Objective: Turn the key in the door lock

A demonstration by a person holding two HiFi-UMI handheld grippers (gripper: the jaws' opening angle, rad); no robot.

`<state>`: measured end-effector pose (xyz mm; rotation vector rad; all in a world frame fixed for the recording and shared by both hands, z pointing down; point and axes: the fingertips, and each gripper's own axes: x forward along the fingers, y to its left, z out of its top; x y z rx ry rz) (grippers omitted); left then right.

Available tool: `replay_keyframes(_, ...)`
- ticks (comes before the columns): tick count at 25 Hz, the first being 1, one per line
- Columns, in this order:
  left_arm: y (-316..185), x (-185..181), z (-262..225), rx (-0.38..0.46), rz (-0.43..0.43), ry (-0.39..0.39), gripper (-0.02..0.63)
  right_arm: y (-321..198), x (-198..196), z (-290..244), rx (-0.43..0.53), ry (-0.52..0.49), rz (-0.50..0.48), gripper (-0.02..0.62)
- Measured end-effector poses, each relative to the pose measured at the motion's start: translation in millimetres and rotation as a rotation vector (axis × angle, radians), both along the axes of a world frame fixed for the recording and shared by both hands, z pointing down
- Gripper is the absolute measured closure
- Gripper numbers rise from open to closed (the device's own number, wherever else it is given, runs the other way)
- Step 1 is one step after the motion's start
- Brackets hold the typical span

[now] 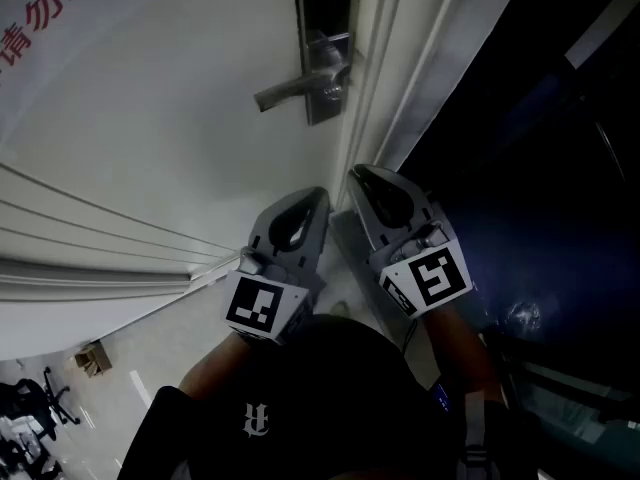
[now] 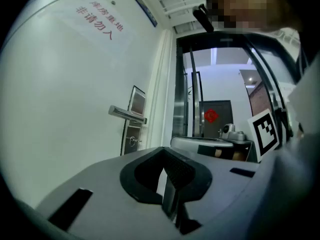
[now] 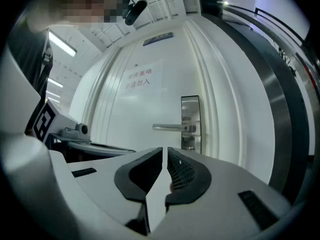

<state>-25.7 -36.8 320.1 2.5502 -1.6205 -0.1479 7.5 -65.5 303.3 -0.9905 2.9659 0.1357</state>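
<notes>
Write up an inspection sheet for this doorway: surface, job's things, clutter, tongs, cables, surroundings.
Surface: white door, appears shut in its frame.
Job's things: metal lock plate with its lever handle level; small key-like piece below the handle, too small to be sure.
Clutter: small box and office chair on the floor off to the left.
Tongs: left tongs and right tongs both shut, empty, short of the lock and touching nothing.
Cables: nothing seen.
Surroundings: red-print notice on the door; dark glass panel right of the frame.
</notes>
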Motion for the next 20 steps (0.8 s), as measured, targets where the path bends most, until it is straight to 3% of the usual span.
replay_keyframes(4, -20, -12, -4, 0.008, 0.037, -0.009, 0.600, -29, -12, -4, 0.109, 0.111, 0.089, 0.577)
replay_keyframes(8, -44, -20, 2, 0.000, 0.084, -0.022, 0.600, -63, -24, 7, 0.235, 0.306, 0.164, 0.575)
replay_keyframes(15, -67, -29, 10, -0.017, 0.145, -0.046, 0.600, -93, -43, 16, 0.596, 0.662, 0.264, 0.514)
replay_keyframes(20, -83, -38, 22, -0.027, 0.166, -0.046, 0.600, -113, -55, 29, 0.747, 0.826, 0.331, 0.514)
